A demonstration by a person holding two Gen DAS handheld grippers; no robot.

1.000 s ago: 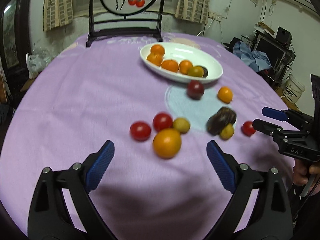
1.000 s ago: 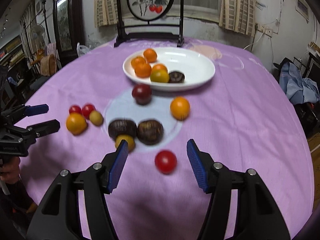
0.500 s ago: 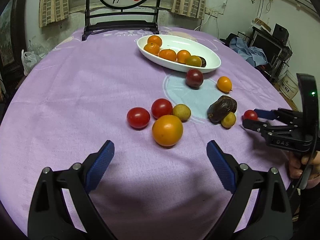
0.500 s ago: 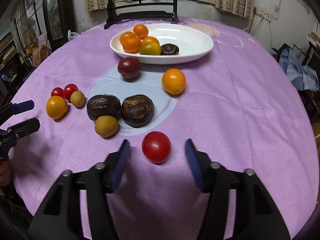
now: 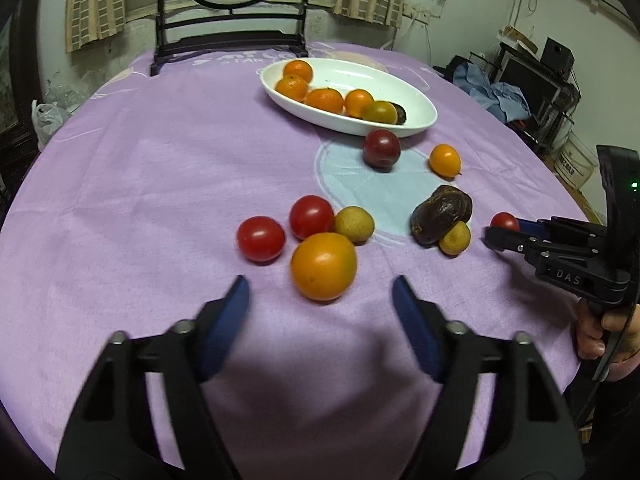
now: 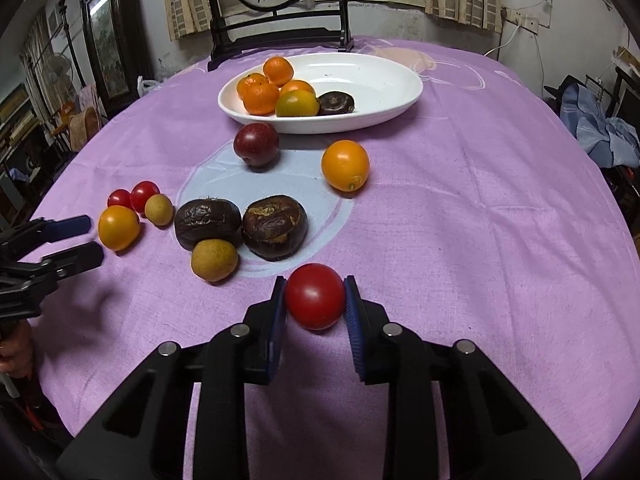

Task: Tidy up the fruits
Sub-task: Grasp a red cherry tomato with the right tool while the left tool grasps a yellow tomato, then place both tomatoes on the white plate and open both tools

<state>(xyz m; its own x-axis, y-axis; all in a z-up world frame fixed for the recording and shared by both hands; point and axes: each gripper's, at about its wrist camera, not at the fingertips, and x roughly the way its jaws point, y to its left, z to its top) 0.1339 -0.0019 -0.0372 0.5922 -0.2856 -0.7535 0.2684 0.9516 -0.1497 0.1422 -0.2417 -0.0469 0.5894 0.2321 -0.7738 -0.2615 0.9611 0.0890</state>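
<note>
My right gripper [image 6: 315,294] is shut on a red tomato [image 6: 314,296] on the purple tablecloth; it also shows in the left wrist view [image 5: 505,222]. My left gripper [image 5: 320,300] is open, just short of an orange fruit [image 5: 323,266], with nothing in it. Two red tomatoes [image 5: 261,238] [image 5: 311,216] and a small yellow-green fruit [image 5: 354,225] lie beyond it. A white oval dish [image 6: 360,80] at the back holds several oranges [image 6: 260,98] and a dark fruit [image 6: 335,103].
Loose on the cloth: a dark red plum [image 6: 256,144], an orange [image 6: 345,165], two wrinkled dark fruits [image 6: 207,222] [image 6: 274,226] and a small yellow-green fruit [image 6: 214,260]. A framed screen on a dark stand [image 6: 280,36] stands at the far edge.
My right gripper moved forward and closed on the red tomato. My left gripper came closer to the orange fruit and its jaws narrowed a little, still open.
</note>
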